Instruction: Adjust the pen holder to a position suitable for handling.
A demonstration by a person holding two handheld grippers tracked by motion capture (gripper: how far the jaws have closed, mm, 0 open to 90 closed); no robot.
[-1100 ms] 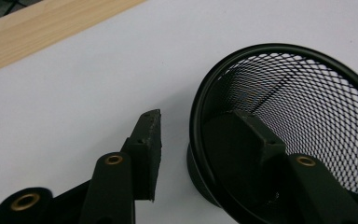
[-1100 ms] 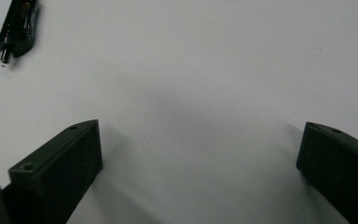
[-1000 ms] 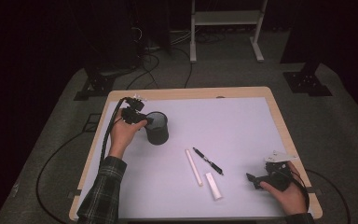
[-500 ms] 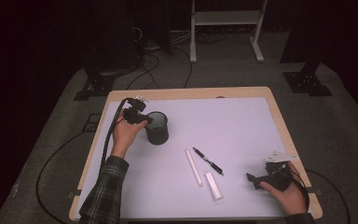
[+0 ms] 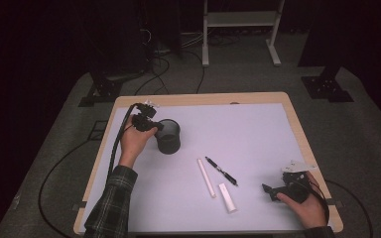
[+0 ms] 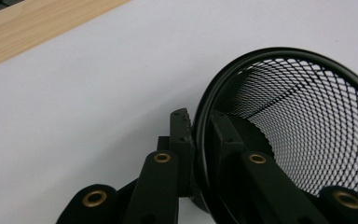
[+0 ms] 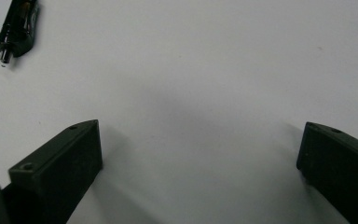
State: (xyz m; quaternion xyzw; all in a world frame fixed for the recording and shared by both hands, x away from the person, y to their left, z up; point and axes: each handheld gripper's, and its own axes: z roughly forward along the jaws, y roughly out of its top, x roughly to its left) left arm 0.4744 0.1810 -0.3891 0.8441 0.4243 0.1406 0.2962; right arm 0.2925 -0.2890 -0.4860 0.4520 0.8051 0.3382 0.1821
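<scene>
The jaws of the left gripper (image 6: 199, 140) have just been closing, and now they pinch the thin rim of the black mesh cup (image 6: 307, 135), one jaw outside the wall and one inside it. So I judge the grasp is made, and the cup is ready to be lifted or moved. In the high view the cup (image 5: 169, 137) stands on the white mat (image 5: 258, 129), at its far left part, with the left gripper (image 5: 151, 128) at its left edge. The right gripper (image 5: 274, 191) rests at the near right corner with its jaws wide apart and nothing between them. Between the two hands lie a black pen (image 5: 222, 171), a white stick (image 5: 206, 177) and a short white cap (image 5: 227, 197), well apart from the cup.
</scene>
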